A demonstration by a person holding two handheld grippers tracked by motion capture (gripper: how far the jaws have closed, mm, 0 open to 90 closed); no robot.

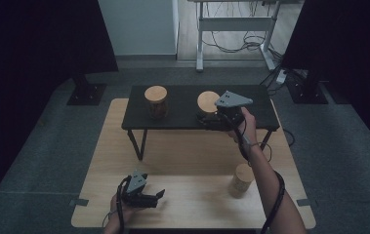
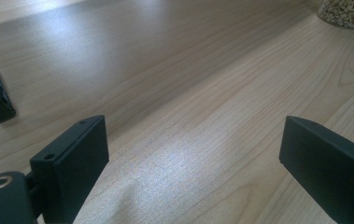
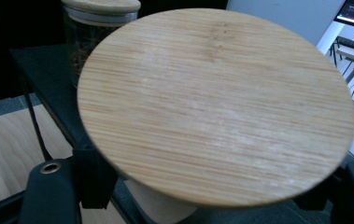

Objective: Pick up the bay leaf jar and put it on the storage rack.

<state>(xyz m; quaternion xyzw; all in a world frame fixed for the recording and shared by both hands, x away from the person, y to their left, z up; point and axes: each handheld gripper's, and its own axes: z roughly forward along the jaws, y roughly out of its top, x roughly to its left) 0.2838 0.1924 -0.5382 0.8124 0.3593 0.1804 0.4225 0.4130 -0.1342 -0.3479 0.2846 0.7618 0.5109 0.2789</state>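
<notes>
Matt bamboo lid (image 3: pixel 216 105), glass jar

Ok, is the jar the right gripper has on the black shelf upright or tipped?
Upright. The jar stands on the black shelf, its bamboo lid on top, with the right gripper shut around its body below the lid.

High view overlooks table (image 1: pixel 182 195); tongs' cameras look closely along jaws.

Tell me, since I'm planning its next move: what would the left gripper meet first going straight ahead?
Probably nothing soon: the left gripper faces bare table; the jar sits off to one side, though depth is unclear.
</notes>
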